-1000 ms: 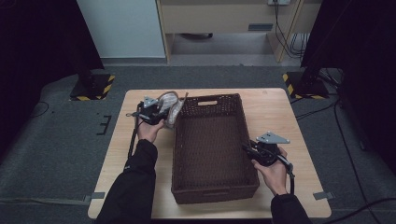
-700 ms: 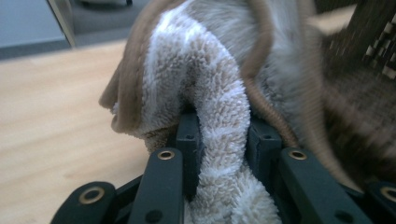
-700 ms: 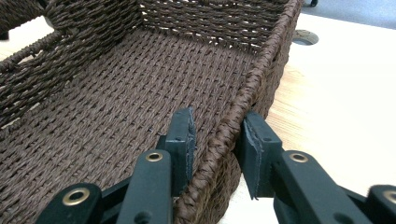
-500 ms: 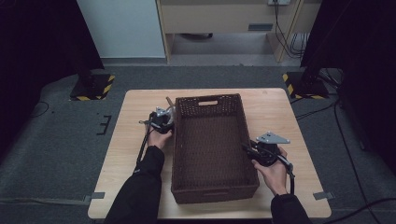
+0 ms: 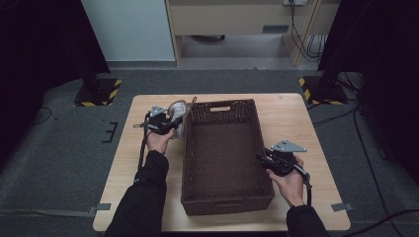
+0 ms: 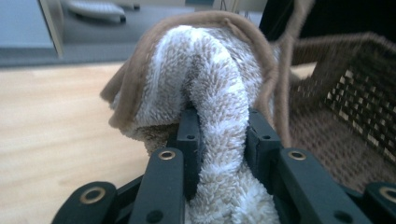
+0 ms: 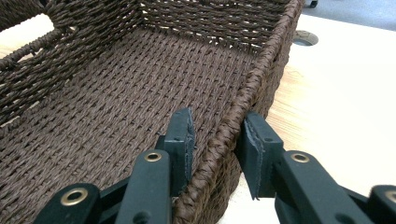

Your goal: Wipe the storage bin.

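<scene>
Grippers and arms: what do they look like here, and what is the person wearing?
Both the left gripper and right gripper are black, each topped by a grey three-cornered plate. In the gripper views the jaws are black bars with brass-ringed holes. A black cable trails from each. Both sleeves are black.

One brown wicker basket (image 5: 225, 158) stands on one wooden table (image 5: 301, 118), running from near the far edge to near the near edge. One brown-and-white fluffy towel (image 5: 178, 116) is bunched just beside the basket's far left corner. Two grippers are over the table: the left gripper (image 5: 170, 123) near the far left corner, the right gripper (image 5: 262, 159) at the basket's right rim.
</scene>
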Motion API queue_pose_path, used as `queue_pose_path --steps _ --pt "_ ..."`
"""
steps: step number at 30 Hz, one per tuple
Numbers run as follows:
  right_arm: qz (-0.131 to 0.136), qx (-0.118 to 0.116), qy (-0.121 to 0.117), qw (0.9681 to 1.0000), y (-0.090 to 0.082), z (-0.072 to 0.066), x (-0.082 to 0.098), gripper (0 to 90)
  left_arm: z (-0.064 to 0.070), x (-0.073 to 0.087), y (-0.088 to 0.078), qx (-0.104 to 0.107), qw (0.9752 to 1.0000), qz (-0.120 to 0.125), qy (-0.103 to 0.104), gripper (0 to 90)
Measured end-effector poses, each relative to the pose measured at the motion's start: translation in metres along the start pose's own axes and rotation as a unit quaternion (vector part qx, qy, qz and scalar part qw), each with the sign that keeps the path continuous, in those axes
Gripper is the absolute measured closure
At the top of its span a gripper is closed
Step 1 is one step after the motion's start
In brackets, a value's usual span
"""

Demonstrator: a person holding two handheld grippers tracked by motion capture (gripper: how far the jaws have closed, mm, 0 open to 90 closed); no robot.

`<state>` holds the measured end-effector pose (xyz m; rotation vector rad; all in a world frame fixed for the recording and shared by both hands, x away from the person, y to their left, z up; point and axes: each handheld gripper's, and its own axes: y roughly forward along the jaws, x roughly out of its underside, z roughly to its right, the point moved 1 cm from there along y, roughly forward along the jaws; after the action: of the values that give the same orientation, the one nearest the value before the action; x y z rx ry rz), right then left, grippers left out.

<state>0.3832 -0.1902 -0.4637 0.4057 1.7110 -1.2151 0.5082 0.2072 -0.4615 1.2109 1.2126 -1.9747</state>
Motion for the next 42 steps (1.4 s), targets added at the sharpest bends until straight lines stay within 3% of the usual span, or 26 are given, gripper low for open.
queue_pose_path --steps 6,7,10,13,15,19,23,27,30,33,36,42 --pt "-0.001 0.000 0.001 1.0000 0.000 0.000 0.000 66.3 -0.002 0.005 0.014 -0.010 0.9997 -0.020 0.013 69.9" --pt "0.000 0.000 0.000 1.0000 0.000 0.000 0.000 66.3 -0.002 0.013 0.024 -0.011 0.9990 -0.040 0.017 69.9" --pt "-0.001 0.000 0.001 1.0000 0.000 0.000 0.000 66.3 0.000 0.026 0.037 -0.014 0.9981 -0.058 0.017 70.1" --pt "-0.001 0.000 0.001 1.0000 0.000 0.000 0.000 66.3 -0.001 0.036 0.044 -0.014 0.9957 -0.089 0.021 70.1" --pt "-0.001 0.000 0.001 1.0000 0.000 -0.001 0.000 66.3 -0.003 0.041 0.045 -0.010 0.9957 -0.090 0.014 70.0" --pt "-0.002 0.001 0.002 1.0000 0.000 -0.001 0.000 66.4 -0.004 0.037 0.036 -0.006 0.9957 -0.092 0.006 70.0" --pt "-0.001 0.001 0.002 1.0000 0.000 -0.001 0.000 66.4 -0.008 0.021 0.018 0.009 0.9976 -0.067 -0.017 69.9" --pt "-0.003 0.002 0.002 1.0000 0.000 -0.001 0.000 66.4 -0.005 0.001 -0.007 0.022 0.9989 -0.040 -0.007 69.8" --pt "-0.002 0.003 0.000 1.0000 0.000 -0.001 0.000 66.4 -0.002 -0.005 -0.022 0.031 0.9992 -0.026 -0.001 69.8" --pt "-0.002 0.003 -0.001 1.0000 0.000 -0.001 0.000 66.4 0.004 0.000 -0.029 0.038 0.9987 -0.032 0.015 69.8" --pt "-0.002 0.003 0.000 1.0000 0.000 -0.001 0.000 66.4 0.008 0.009 -0.025 0.035 0.9981 -0.041 0.031 69.8" --pt "-0.003 0.002 0.002 1.0000 0.000 -0.001 0.000 66.4 0.008 0.029 -0.010 0.037 0.9962 -0.071 0.032 70.0"
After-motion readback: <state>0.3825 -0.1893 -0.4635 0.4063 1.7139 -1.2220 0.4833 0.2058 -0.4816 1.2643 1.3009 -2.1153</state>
